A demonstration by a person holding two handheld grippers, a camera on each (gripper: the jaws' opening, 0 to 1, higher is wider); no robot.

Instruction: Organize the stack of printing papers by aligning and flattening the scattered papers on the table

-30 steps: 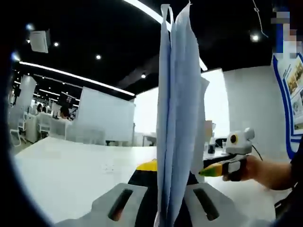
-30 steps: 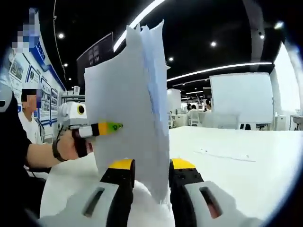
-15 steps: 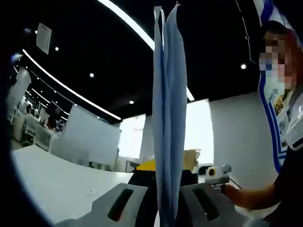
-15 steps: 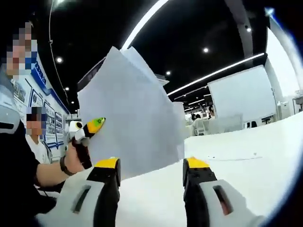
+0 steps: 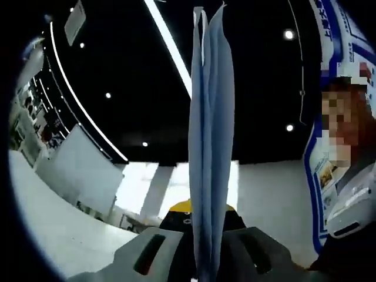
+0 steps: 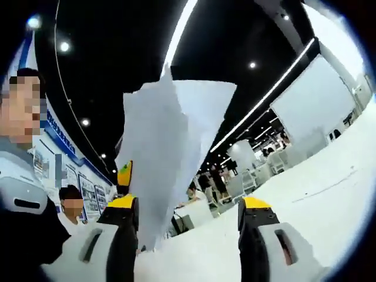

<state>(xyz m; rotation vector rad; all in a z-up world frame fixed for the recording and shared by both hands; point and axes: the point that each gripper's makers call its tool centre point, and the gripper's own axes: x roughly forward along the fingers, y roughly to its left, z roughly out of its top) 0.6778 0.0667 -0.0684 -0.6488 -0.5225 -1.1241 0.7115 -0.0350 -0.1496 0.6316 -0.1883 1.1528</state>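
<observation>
Papers (image 5: 208, 147) upright, white table (image 6: 329, 194), dark ceiling (image 5: 129, 70)

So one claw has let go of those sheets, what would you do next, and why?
Probably bring the papers back down so their lower edge taps the table. The left gripper pinches them upright while the right gripper stands open beside them, and their top corners fan apart, so the stack is not yet aligned.

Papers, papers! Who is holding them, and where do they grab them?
The left gripper pinches the stack of papers at its bottom edge, standing upright. The right gripper is open and holds nothing.
</observation>
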